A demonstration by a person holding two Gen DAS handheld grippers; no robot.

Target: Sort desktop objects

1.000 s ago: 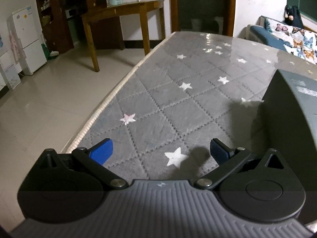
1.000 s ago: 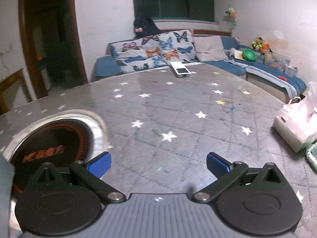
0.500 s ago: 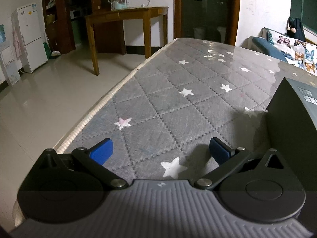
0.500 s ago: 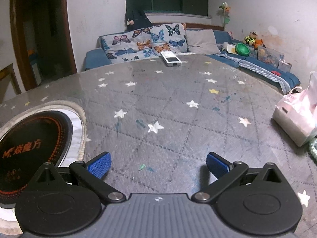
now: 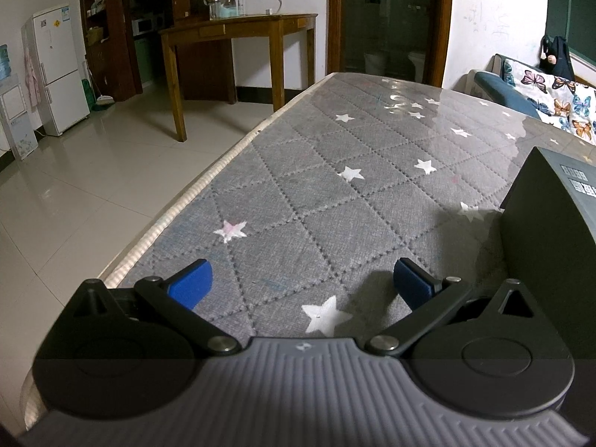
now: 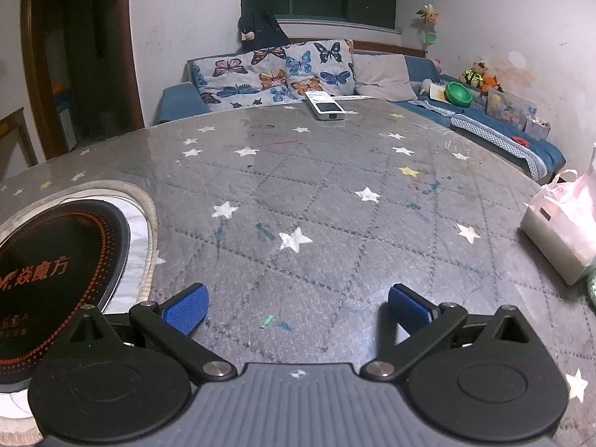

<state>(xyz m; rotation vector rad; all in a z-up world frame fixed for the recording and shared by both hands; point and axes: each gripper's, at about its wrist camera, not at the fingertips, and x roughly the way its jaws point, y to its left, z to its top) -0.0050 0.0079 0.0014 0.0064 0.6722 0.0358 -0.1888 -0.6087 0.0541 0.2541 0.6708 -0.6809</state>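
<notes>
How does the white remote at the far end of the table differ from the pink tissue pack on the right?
The remote is flat, rigid and white with a dark screen; the tissue pack is bulkier, soft and pink-wrapped. The remote lies at the far edge near the sofa; the tissue pack sits nearer, at the right edge. Both rest on the star-patterned table, untouched.

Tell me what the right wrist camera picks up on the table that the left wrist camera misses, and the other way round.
Only the right wrist view shows the white remote at the far edge, the tissue pack at the right, and the round black cooktop set into the table.

Only the left wrist view shows the dark grey box, the wooden side table and the fridge.

Both show the grey star-patterned table cover, the butterfly cushions, and an open, empty gripper: left gripper, right gripper.
</notes>
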